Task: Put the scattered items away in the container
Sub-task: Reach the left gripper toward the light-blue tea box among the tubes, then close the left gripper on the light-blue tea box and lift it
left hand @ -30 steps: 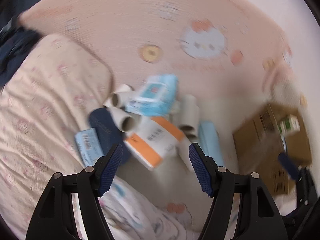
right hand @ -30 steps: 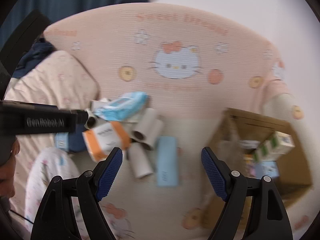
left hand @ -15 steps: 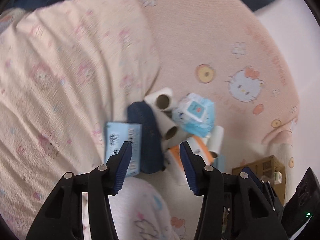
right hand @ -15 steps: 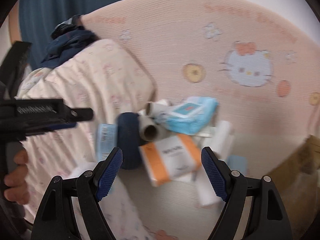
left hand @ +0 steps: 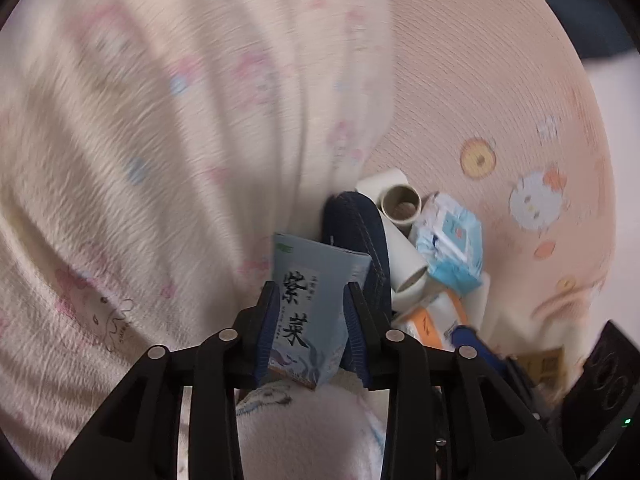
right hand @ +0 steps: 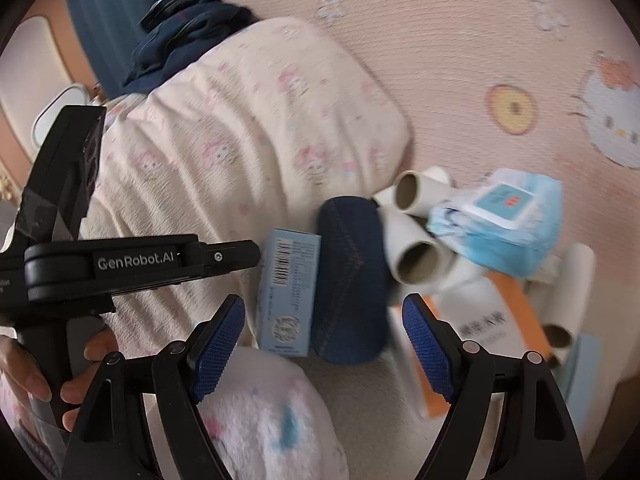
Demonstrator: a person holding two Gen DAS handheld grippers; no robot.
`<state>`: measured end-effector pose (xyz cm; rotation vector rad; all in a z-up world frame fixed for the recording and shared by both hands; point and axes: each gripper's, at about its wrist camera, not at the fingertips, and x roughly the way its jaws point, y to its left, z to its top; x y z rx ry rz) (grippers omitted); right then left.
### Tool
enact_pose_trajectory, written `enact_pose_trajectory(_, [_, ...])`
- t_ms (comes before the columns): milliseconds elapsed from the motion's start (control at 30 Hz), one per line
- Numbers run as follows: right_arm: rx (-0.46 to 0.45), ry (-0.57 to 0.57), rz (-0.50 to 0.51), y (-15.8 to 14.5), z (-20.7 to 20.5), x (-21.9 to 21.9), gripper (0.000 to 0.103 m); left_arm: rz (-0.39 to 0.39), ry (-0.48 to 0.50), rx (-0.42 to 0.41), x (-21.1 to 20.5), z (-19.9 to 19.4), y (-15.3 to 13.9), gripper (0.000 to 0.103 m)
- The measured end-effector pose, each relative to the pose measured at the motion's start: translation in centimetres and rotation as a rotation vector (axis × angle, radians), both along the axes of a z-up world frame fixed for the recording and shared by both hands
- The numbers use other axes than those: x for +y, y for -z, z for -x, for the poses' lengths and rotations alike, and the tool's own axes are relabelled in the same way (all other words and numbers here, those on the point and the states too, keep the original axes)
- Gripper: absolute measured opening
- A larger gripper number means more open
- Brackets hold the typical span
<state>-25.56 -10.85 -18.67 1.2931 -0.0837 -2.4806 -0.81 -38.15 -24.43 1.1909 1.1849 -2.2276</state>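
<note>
Left tongs (left hand: 310, 330) | closing, narrower than before | astride blue box (left hand: 310, 312)

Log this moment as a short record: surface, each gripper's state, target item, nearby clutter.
surface: pink cartoon-print mat, cream pillow lying on it
left gripper: jaws closing around the light blue box; whether the pads press it yet cannot be told
right gripper: open, empty, hovering over the dark blue case
box position: between pillow and dark blue case
clutter: cardboard tubes, blue wipes pack, orange and white carton
container: not clearly seen
</note>
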Motion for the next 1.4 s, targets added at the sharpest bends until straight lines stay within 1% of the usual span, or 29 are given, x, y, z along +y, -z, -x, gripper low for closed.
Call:
enact_pose_trajectory(67, [-0.003, -0.013, -0.008, 0.6, 0.7, -0.6, 0.080, -0.051, -0.013, 0.039, -0.7, -0.5, 0.8, 0.040])
enact_pose_trajectory(133, [0.003, -0.032, -0.012, 1.1, 1.3, -1.3, 0.080, -0.084, -0.032, 0.070, -1.2, -0.8, 1.5, 0.040])
enact_pose_trajectory(233, [0.020, -0.059, 0.011, 1.6, 2.4, -1.9, 0.080, -0.138, -0.048, 0.114, -1.5, -1.0, 2.3, 0.040])
enact_pose_trajectory(267, [0.016, -0.067, 0.017, 1.9, 2.7, -2.0, 0.079, -0.149, -0.056, 0.136, -1.7, -1.2, 2.5, 0.040])
enact_pose_trajectory(367, [0.011, -0.087, 0.032, 2.6, 3.4, -2.3, 0.079, -0.166, -0.062, 0.166, -1.7, -1.2, 2.7, 0.040])
enact_pose_trajectory(433, [0.000, -0.110, 0.053, 3.0, 3.7, -2.5, 0.073, -0.183, -0.035, 0.190, -1.5, -0.8, 2.6, 0.042])
enact_pose_trajectory(467, [-0.002, -0.122, 0.062, 3.1, 3.7, -2.6, 0.071, -0.183, -0.025, 0.184, -1.4, -0.5, 2.6, 0.044])
enact_pose_trajectory(533, [0.005, -0.163, 0.065, 3.3, 3.6, -3.2, 0.063, -0.161, -0.011, 0.144, -1.0, 0.1, 2.6, 0.047])
enact_pose_trajectory(633, [0.028, -0.191, -0.002, 3.8, 3.6, -4.0, 0.061, -0.130, 0.018, 0.093, -0.4, 0.8, 3.0, 0.049])
enact_pose_trajectory(700, [0.038, -0.192, 0.002, 3.8, 3.7, -4.0, 0.061, -0.100, 0.020, 0.070, -0.2, 0.9, 3.0, 0.049])
enact_pose_trajectory(733, [0.036, -0.188, 0.008, 3.7, 3.8, -3.9, 0.061, -0.098, 0.019, 0.067, -0.2, 1.0, 3.1, 0.049])
enact_pose_trajectory(867, [0.031, -0.193, 0.027, 3.6, 4.4, -3.7, 0.061, -0.133, -0.009, 0.093, -0.7, 0.6, 3.7, 0.049])
enact_pose_trajectory(1000, [0.040, -0.201, 0.026, 3.6, 4.7, -3.8, 0.061, -0.135, -0.023, 0.113, -1.0, 0.1, 3.8, 0.049])
enact_pose_trajectory(1067, [0.036, -0.198, 0.032, 3.5, 4.8, -3.8, 0.059, -0.131, -0.023, 0.117, -1.0, 0.2, 3.8, 0.049])
enact_pose_trajectory(1133, [0.035, -0.198, 0.023, 3.3, 4.7, -3.9, 0.050, -0.093, -0.014, 0.101, -0.6, 0.6, 3.4, 0.049])
enact_pose_trajectory(1233, [0.044, -0.190, -0.010, 2.6, 3.7, -4.0, 0.042, -0.026, 0.009, 0.087, 0.1, 1.0, 2.4, 0.049])
enact_pose_trajectory(1400, [0.046, -0.142, -0.008, 1.1, 3.2, -3.6, 0.039, 0.025, 0.040, 0.095, 0.8, 1.2, 0.8, 0.049])
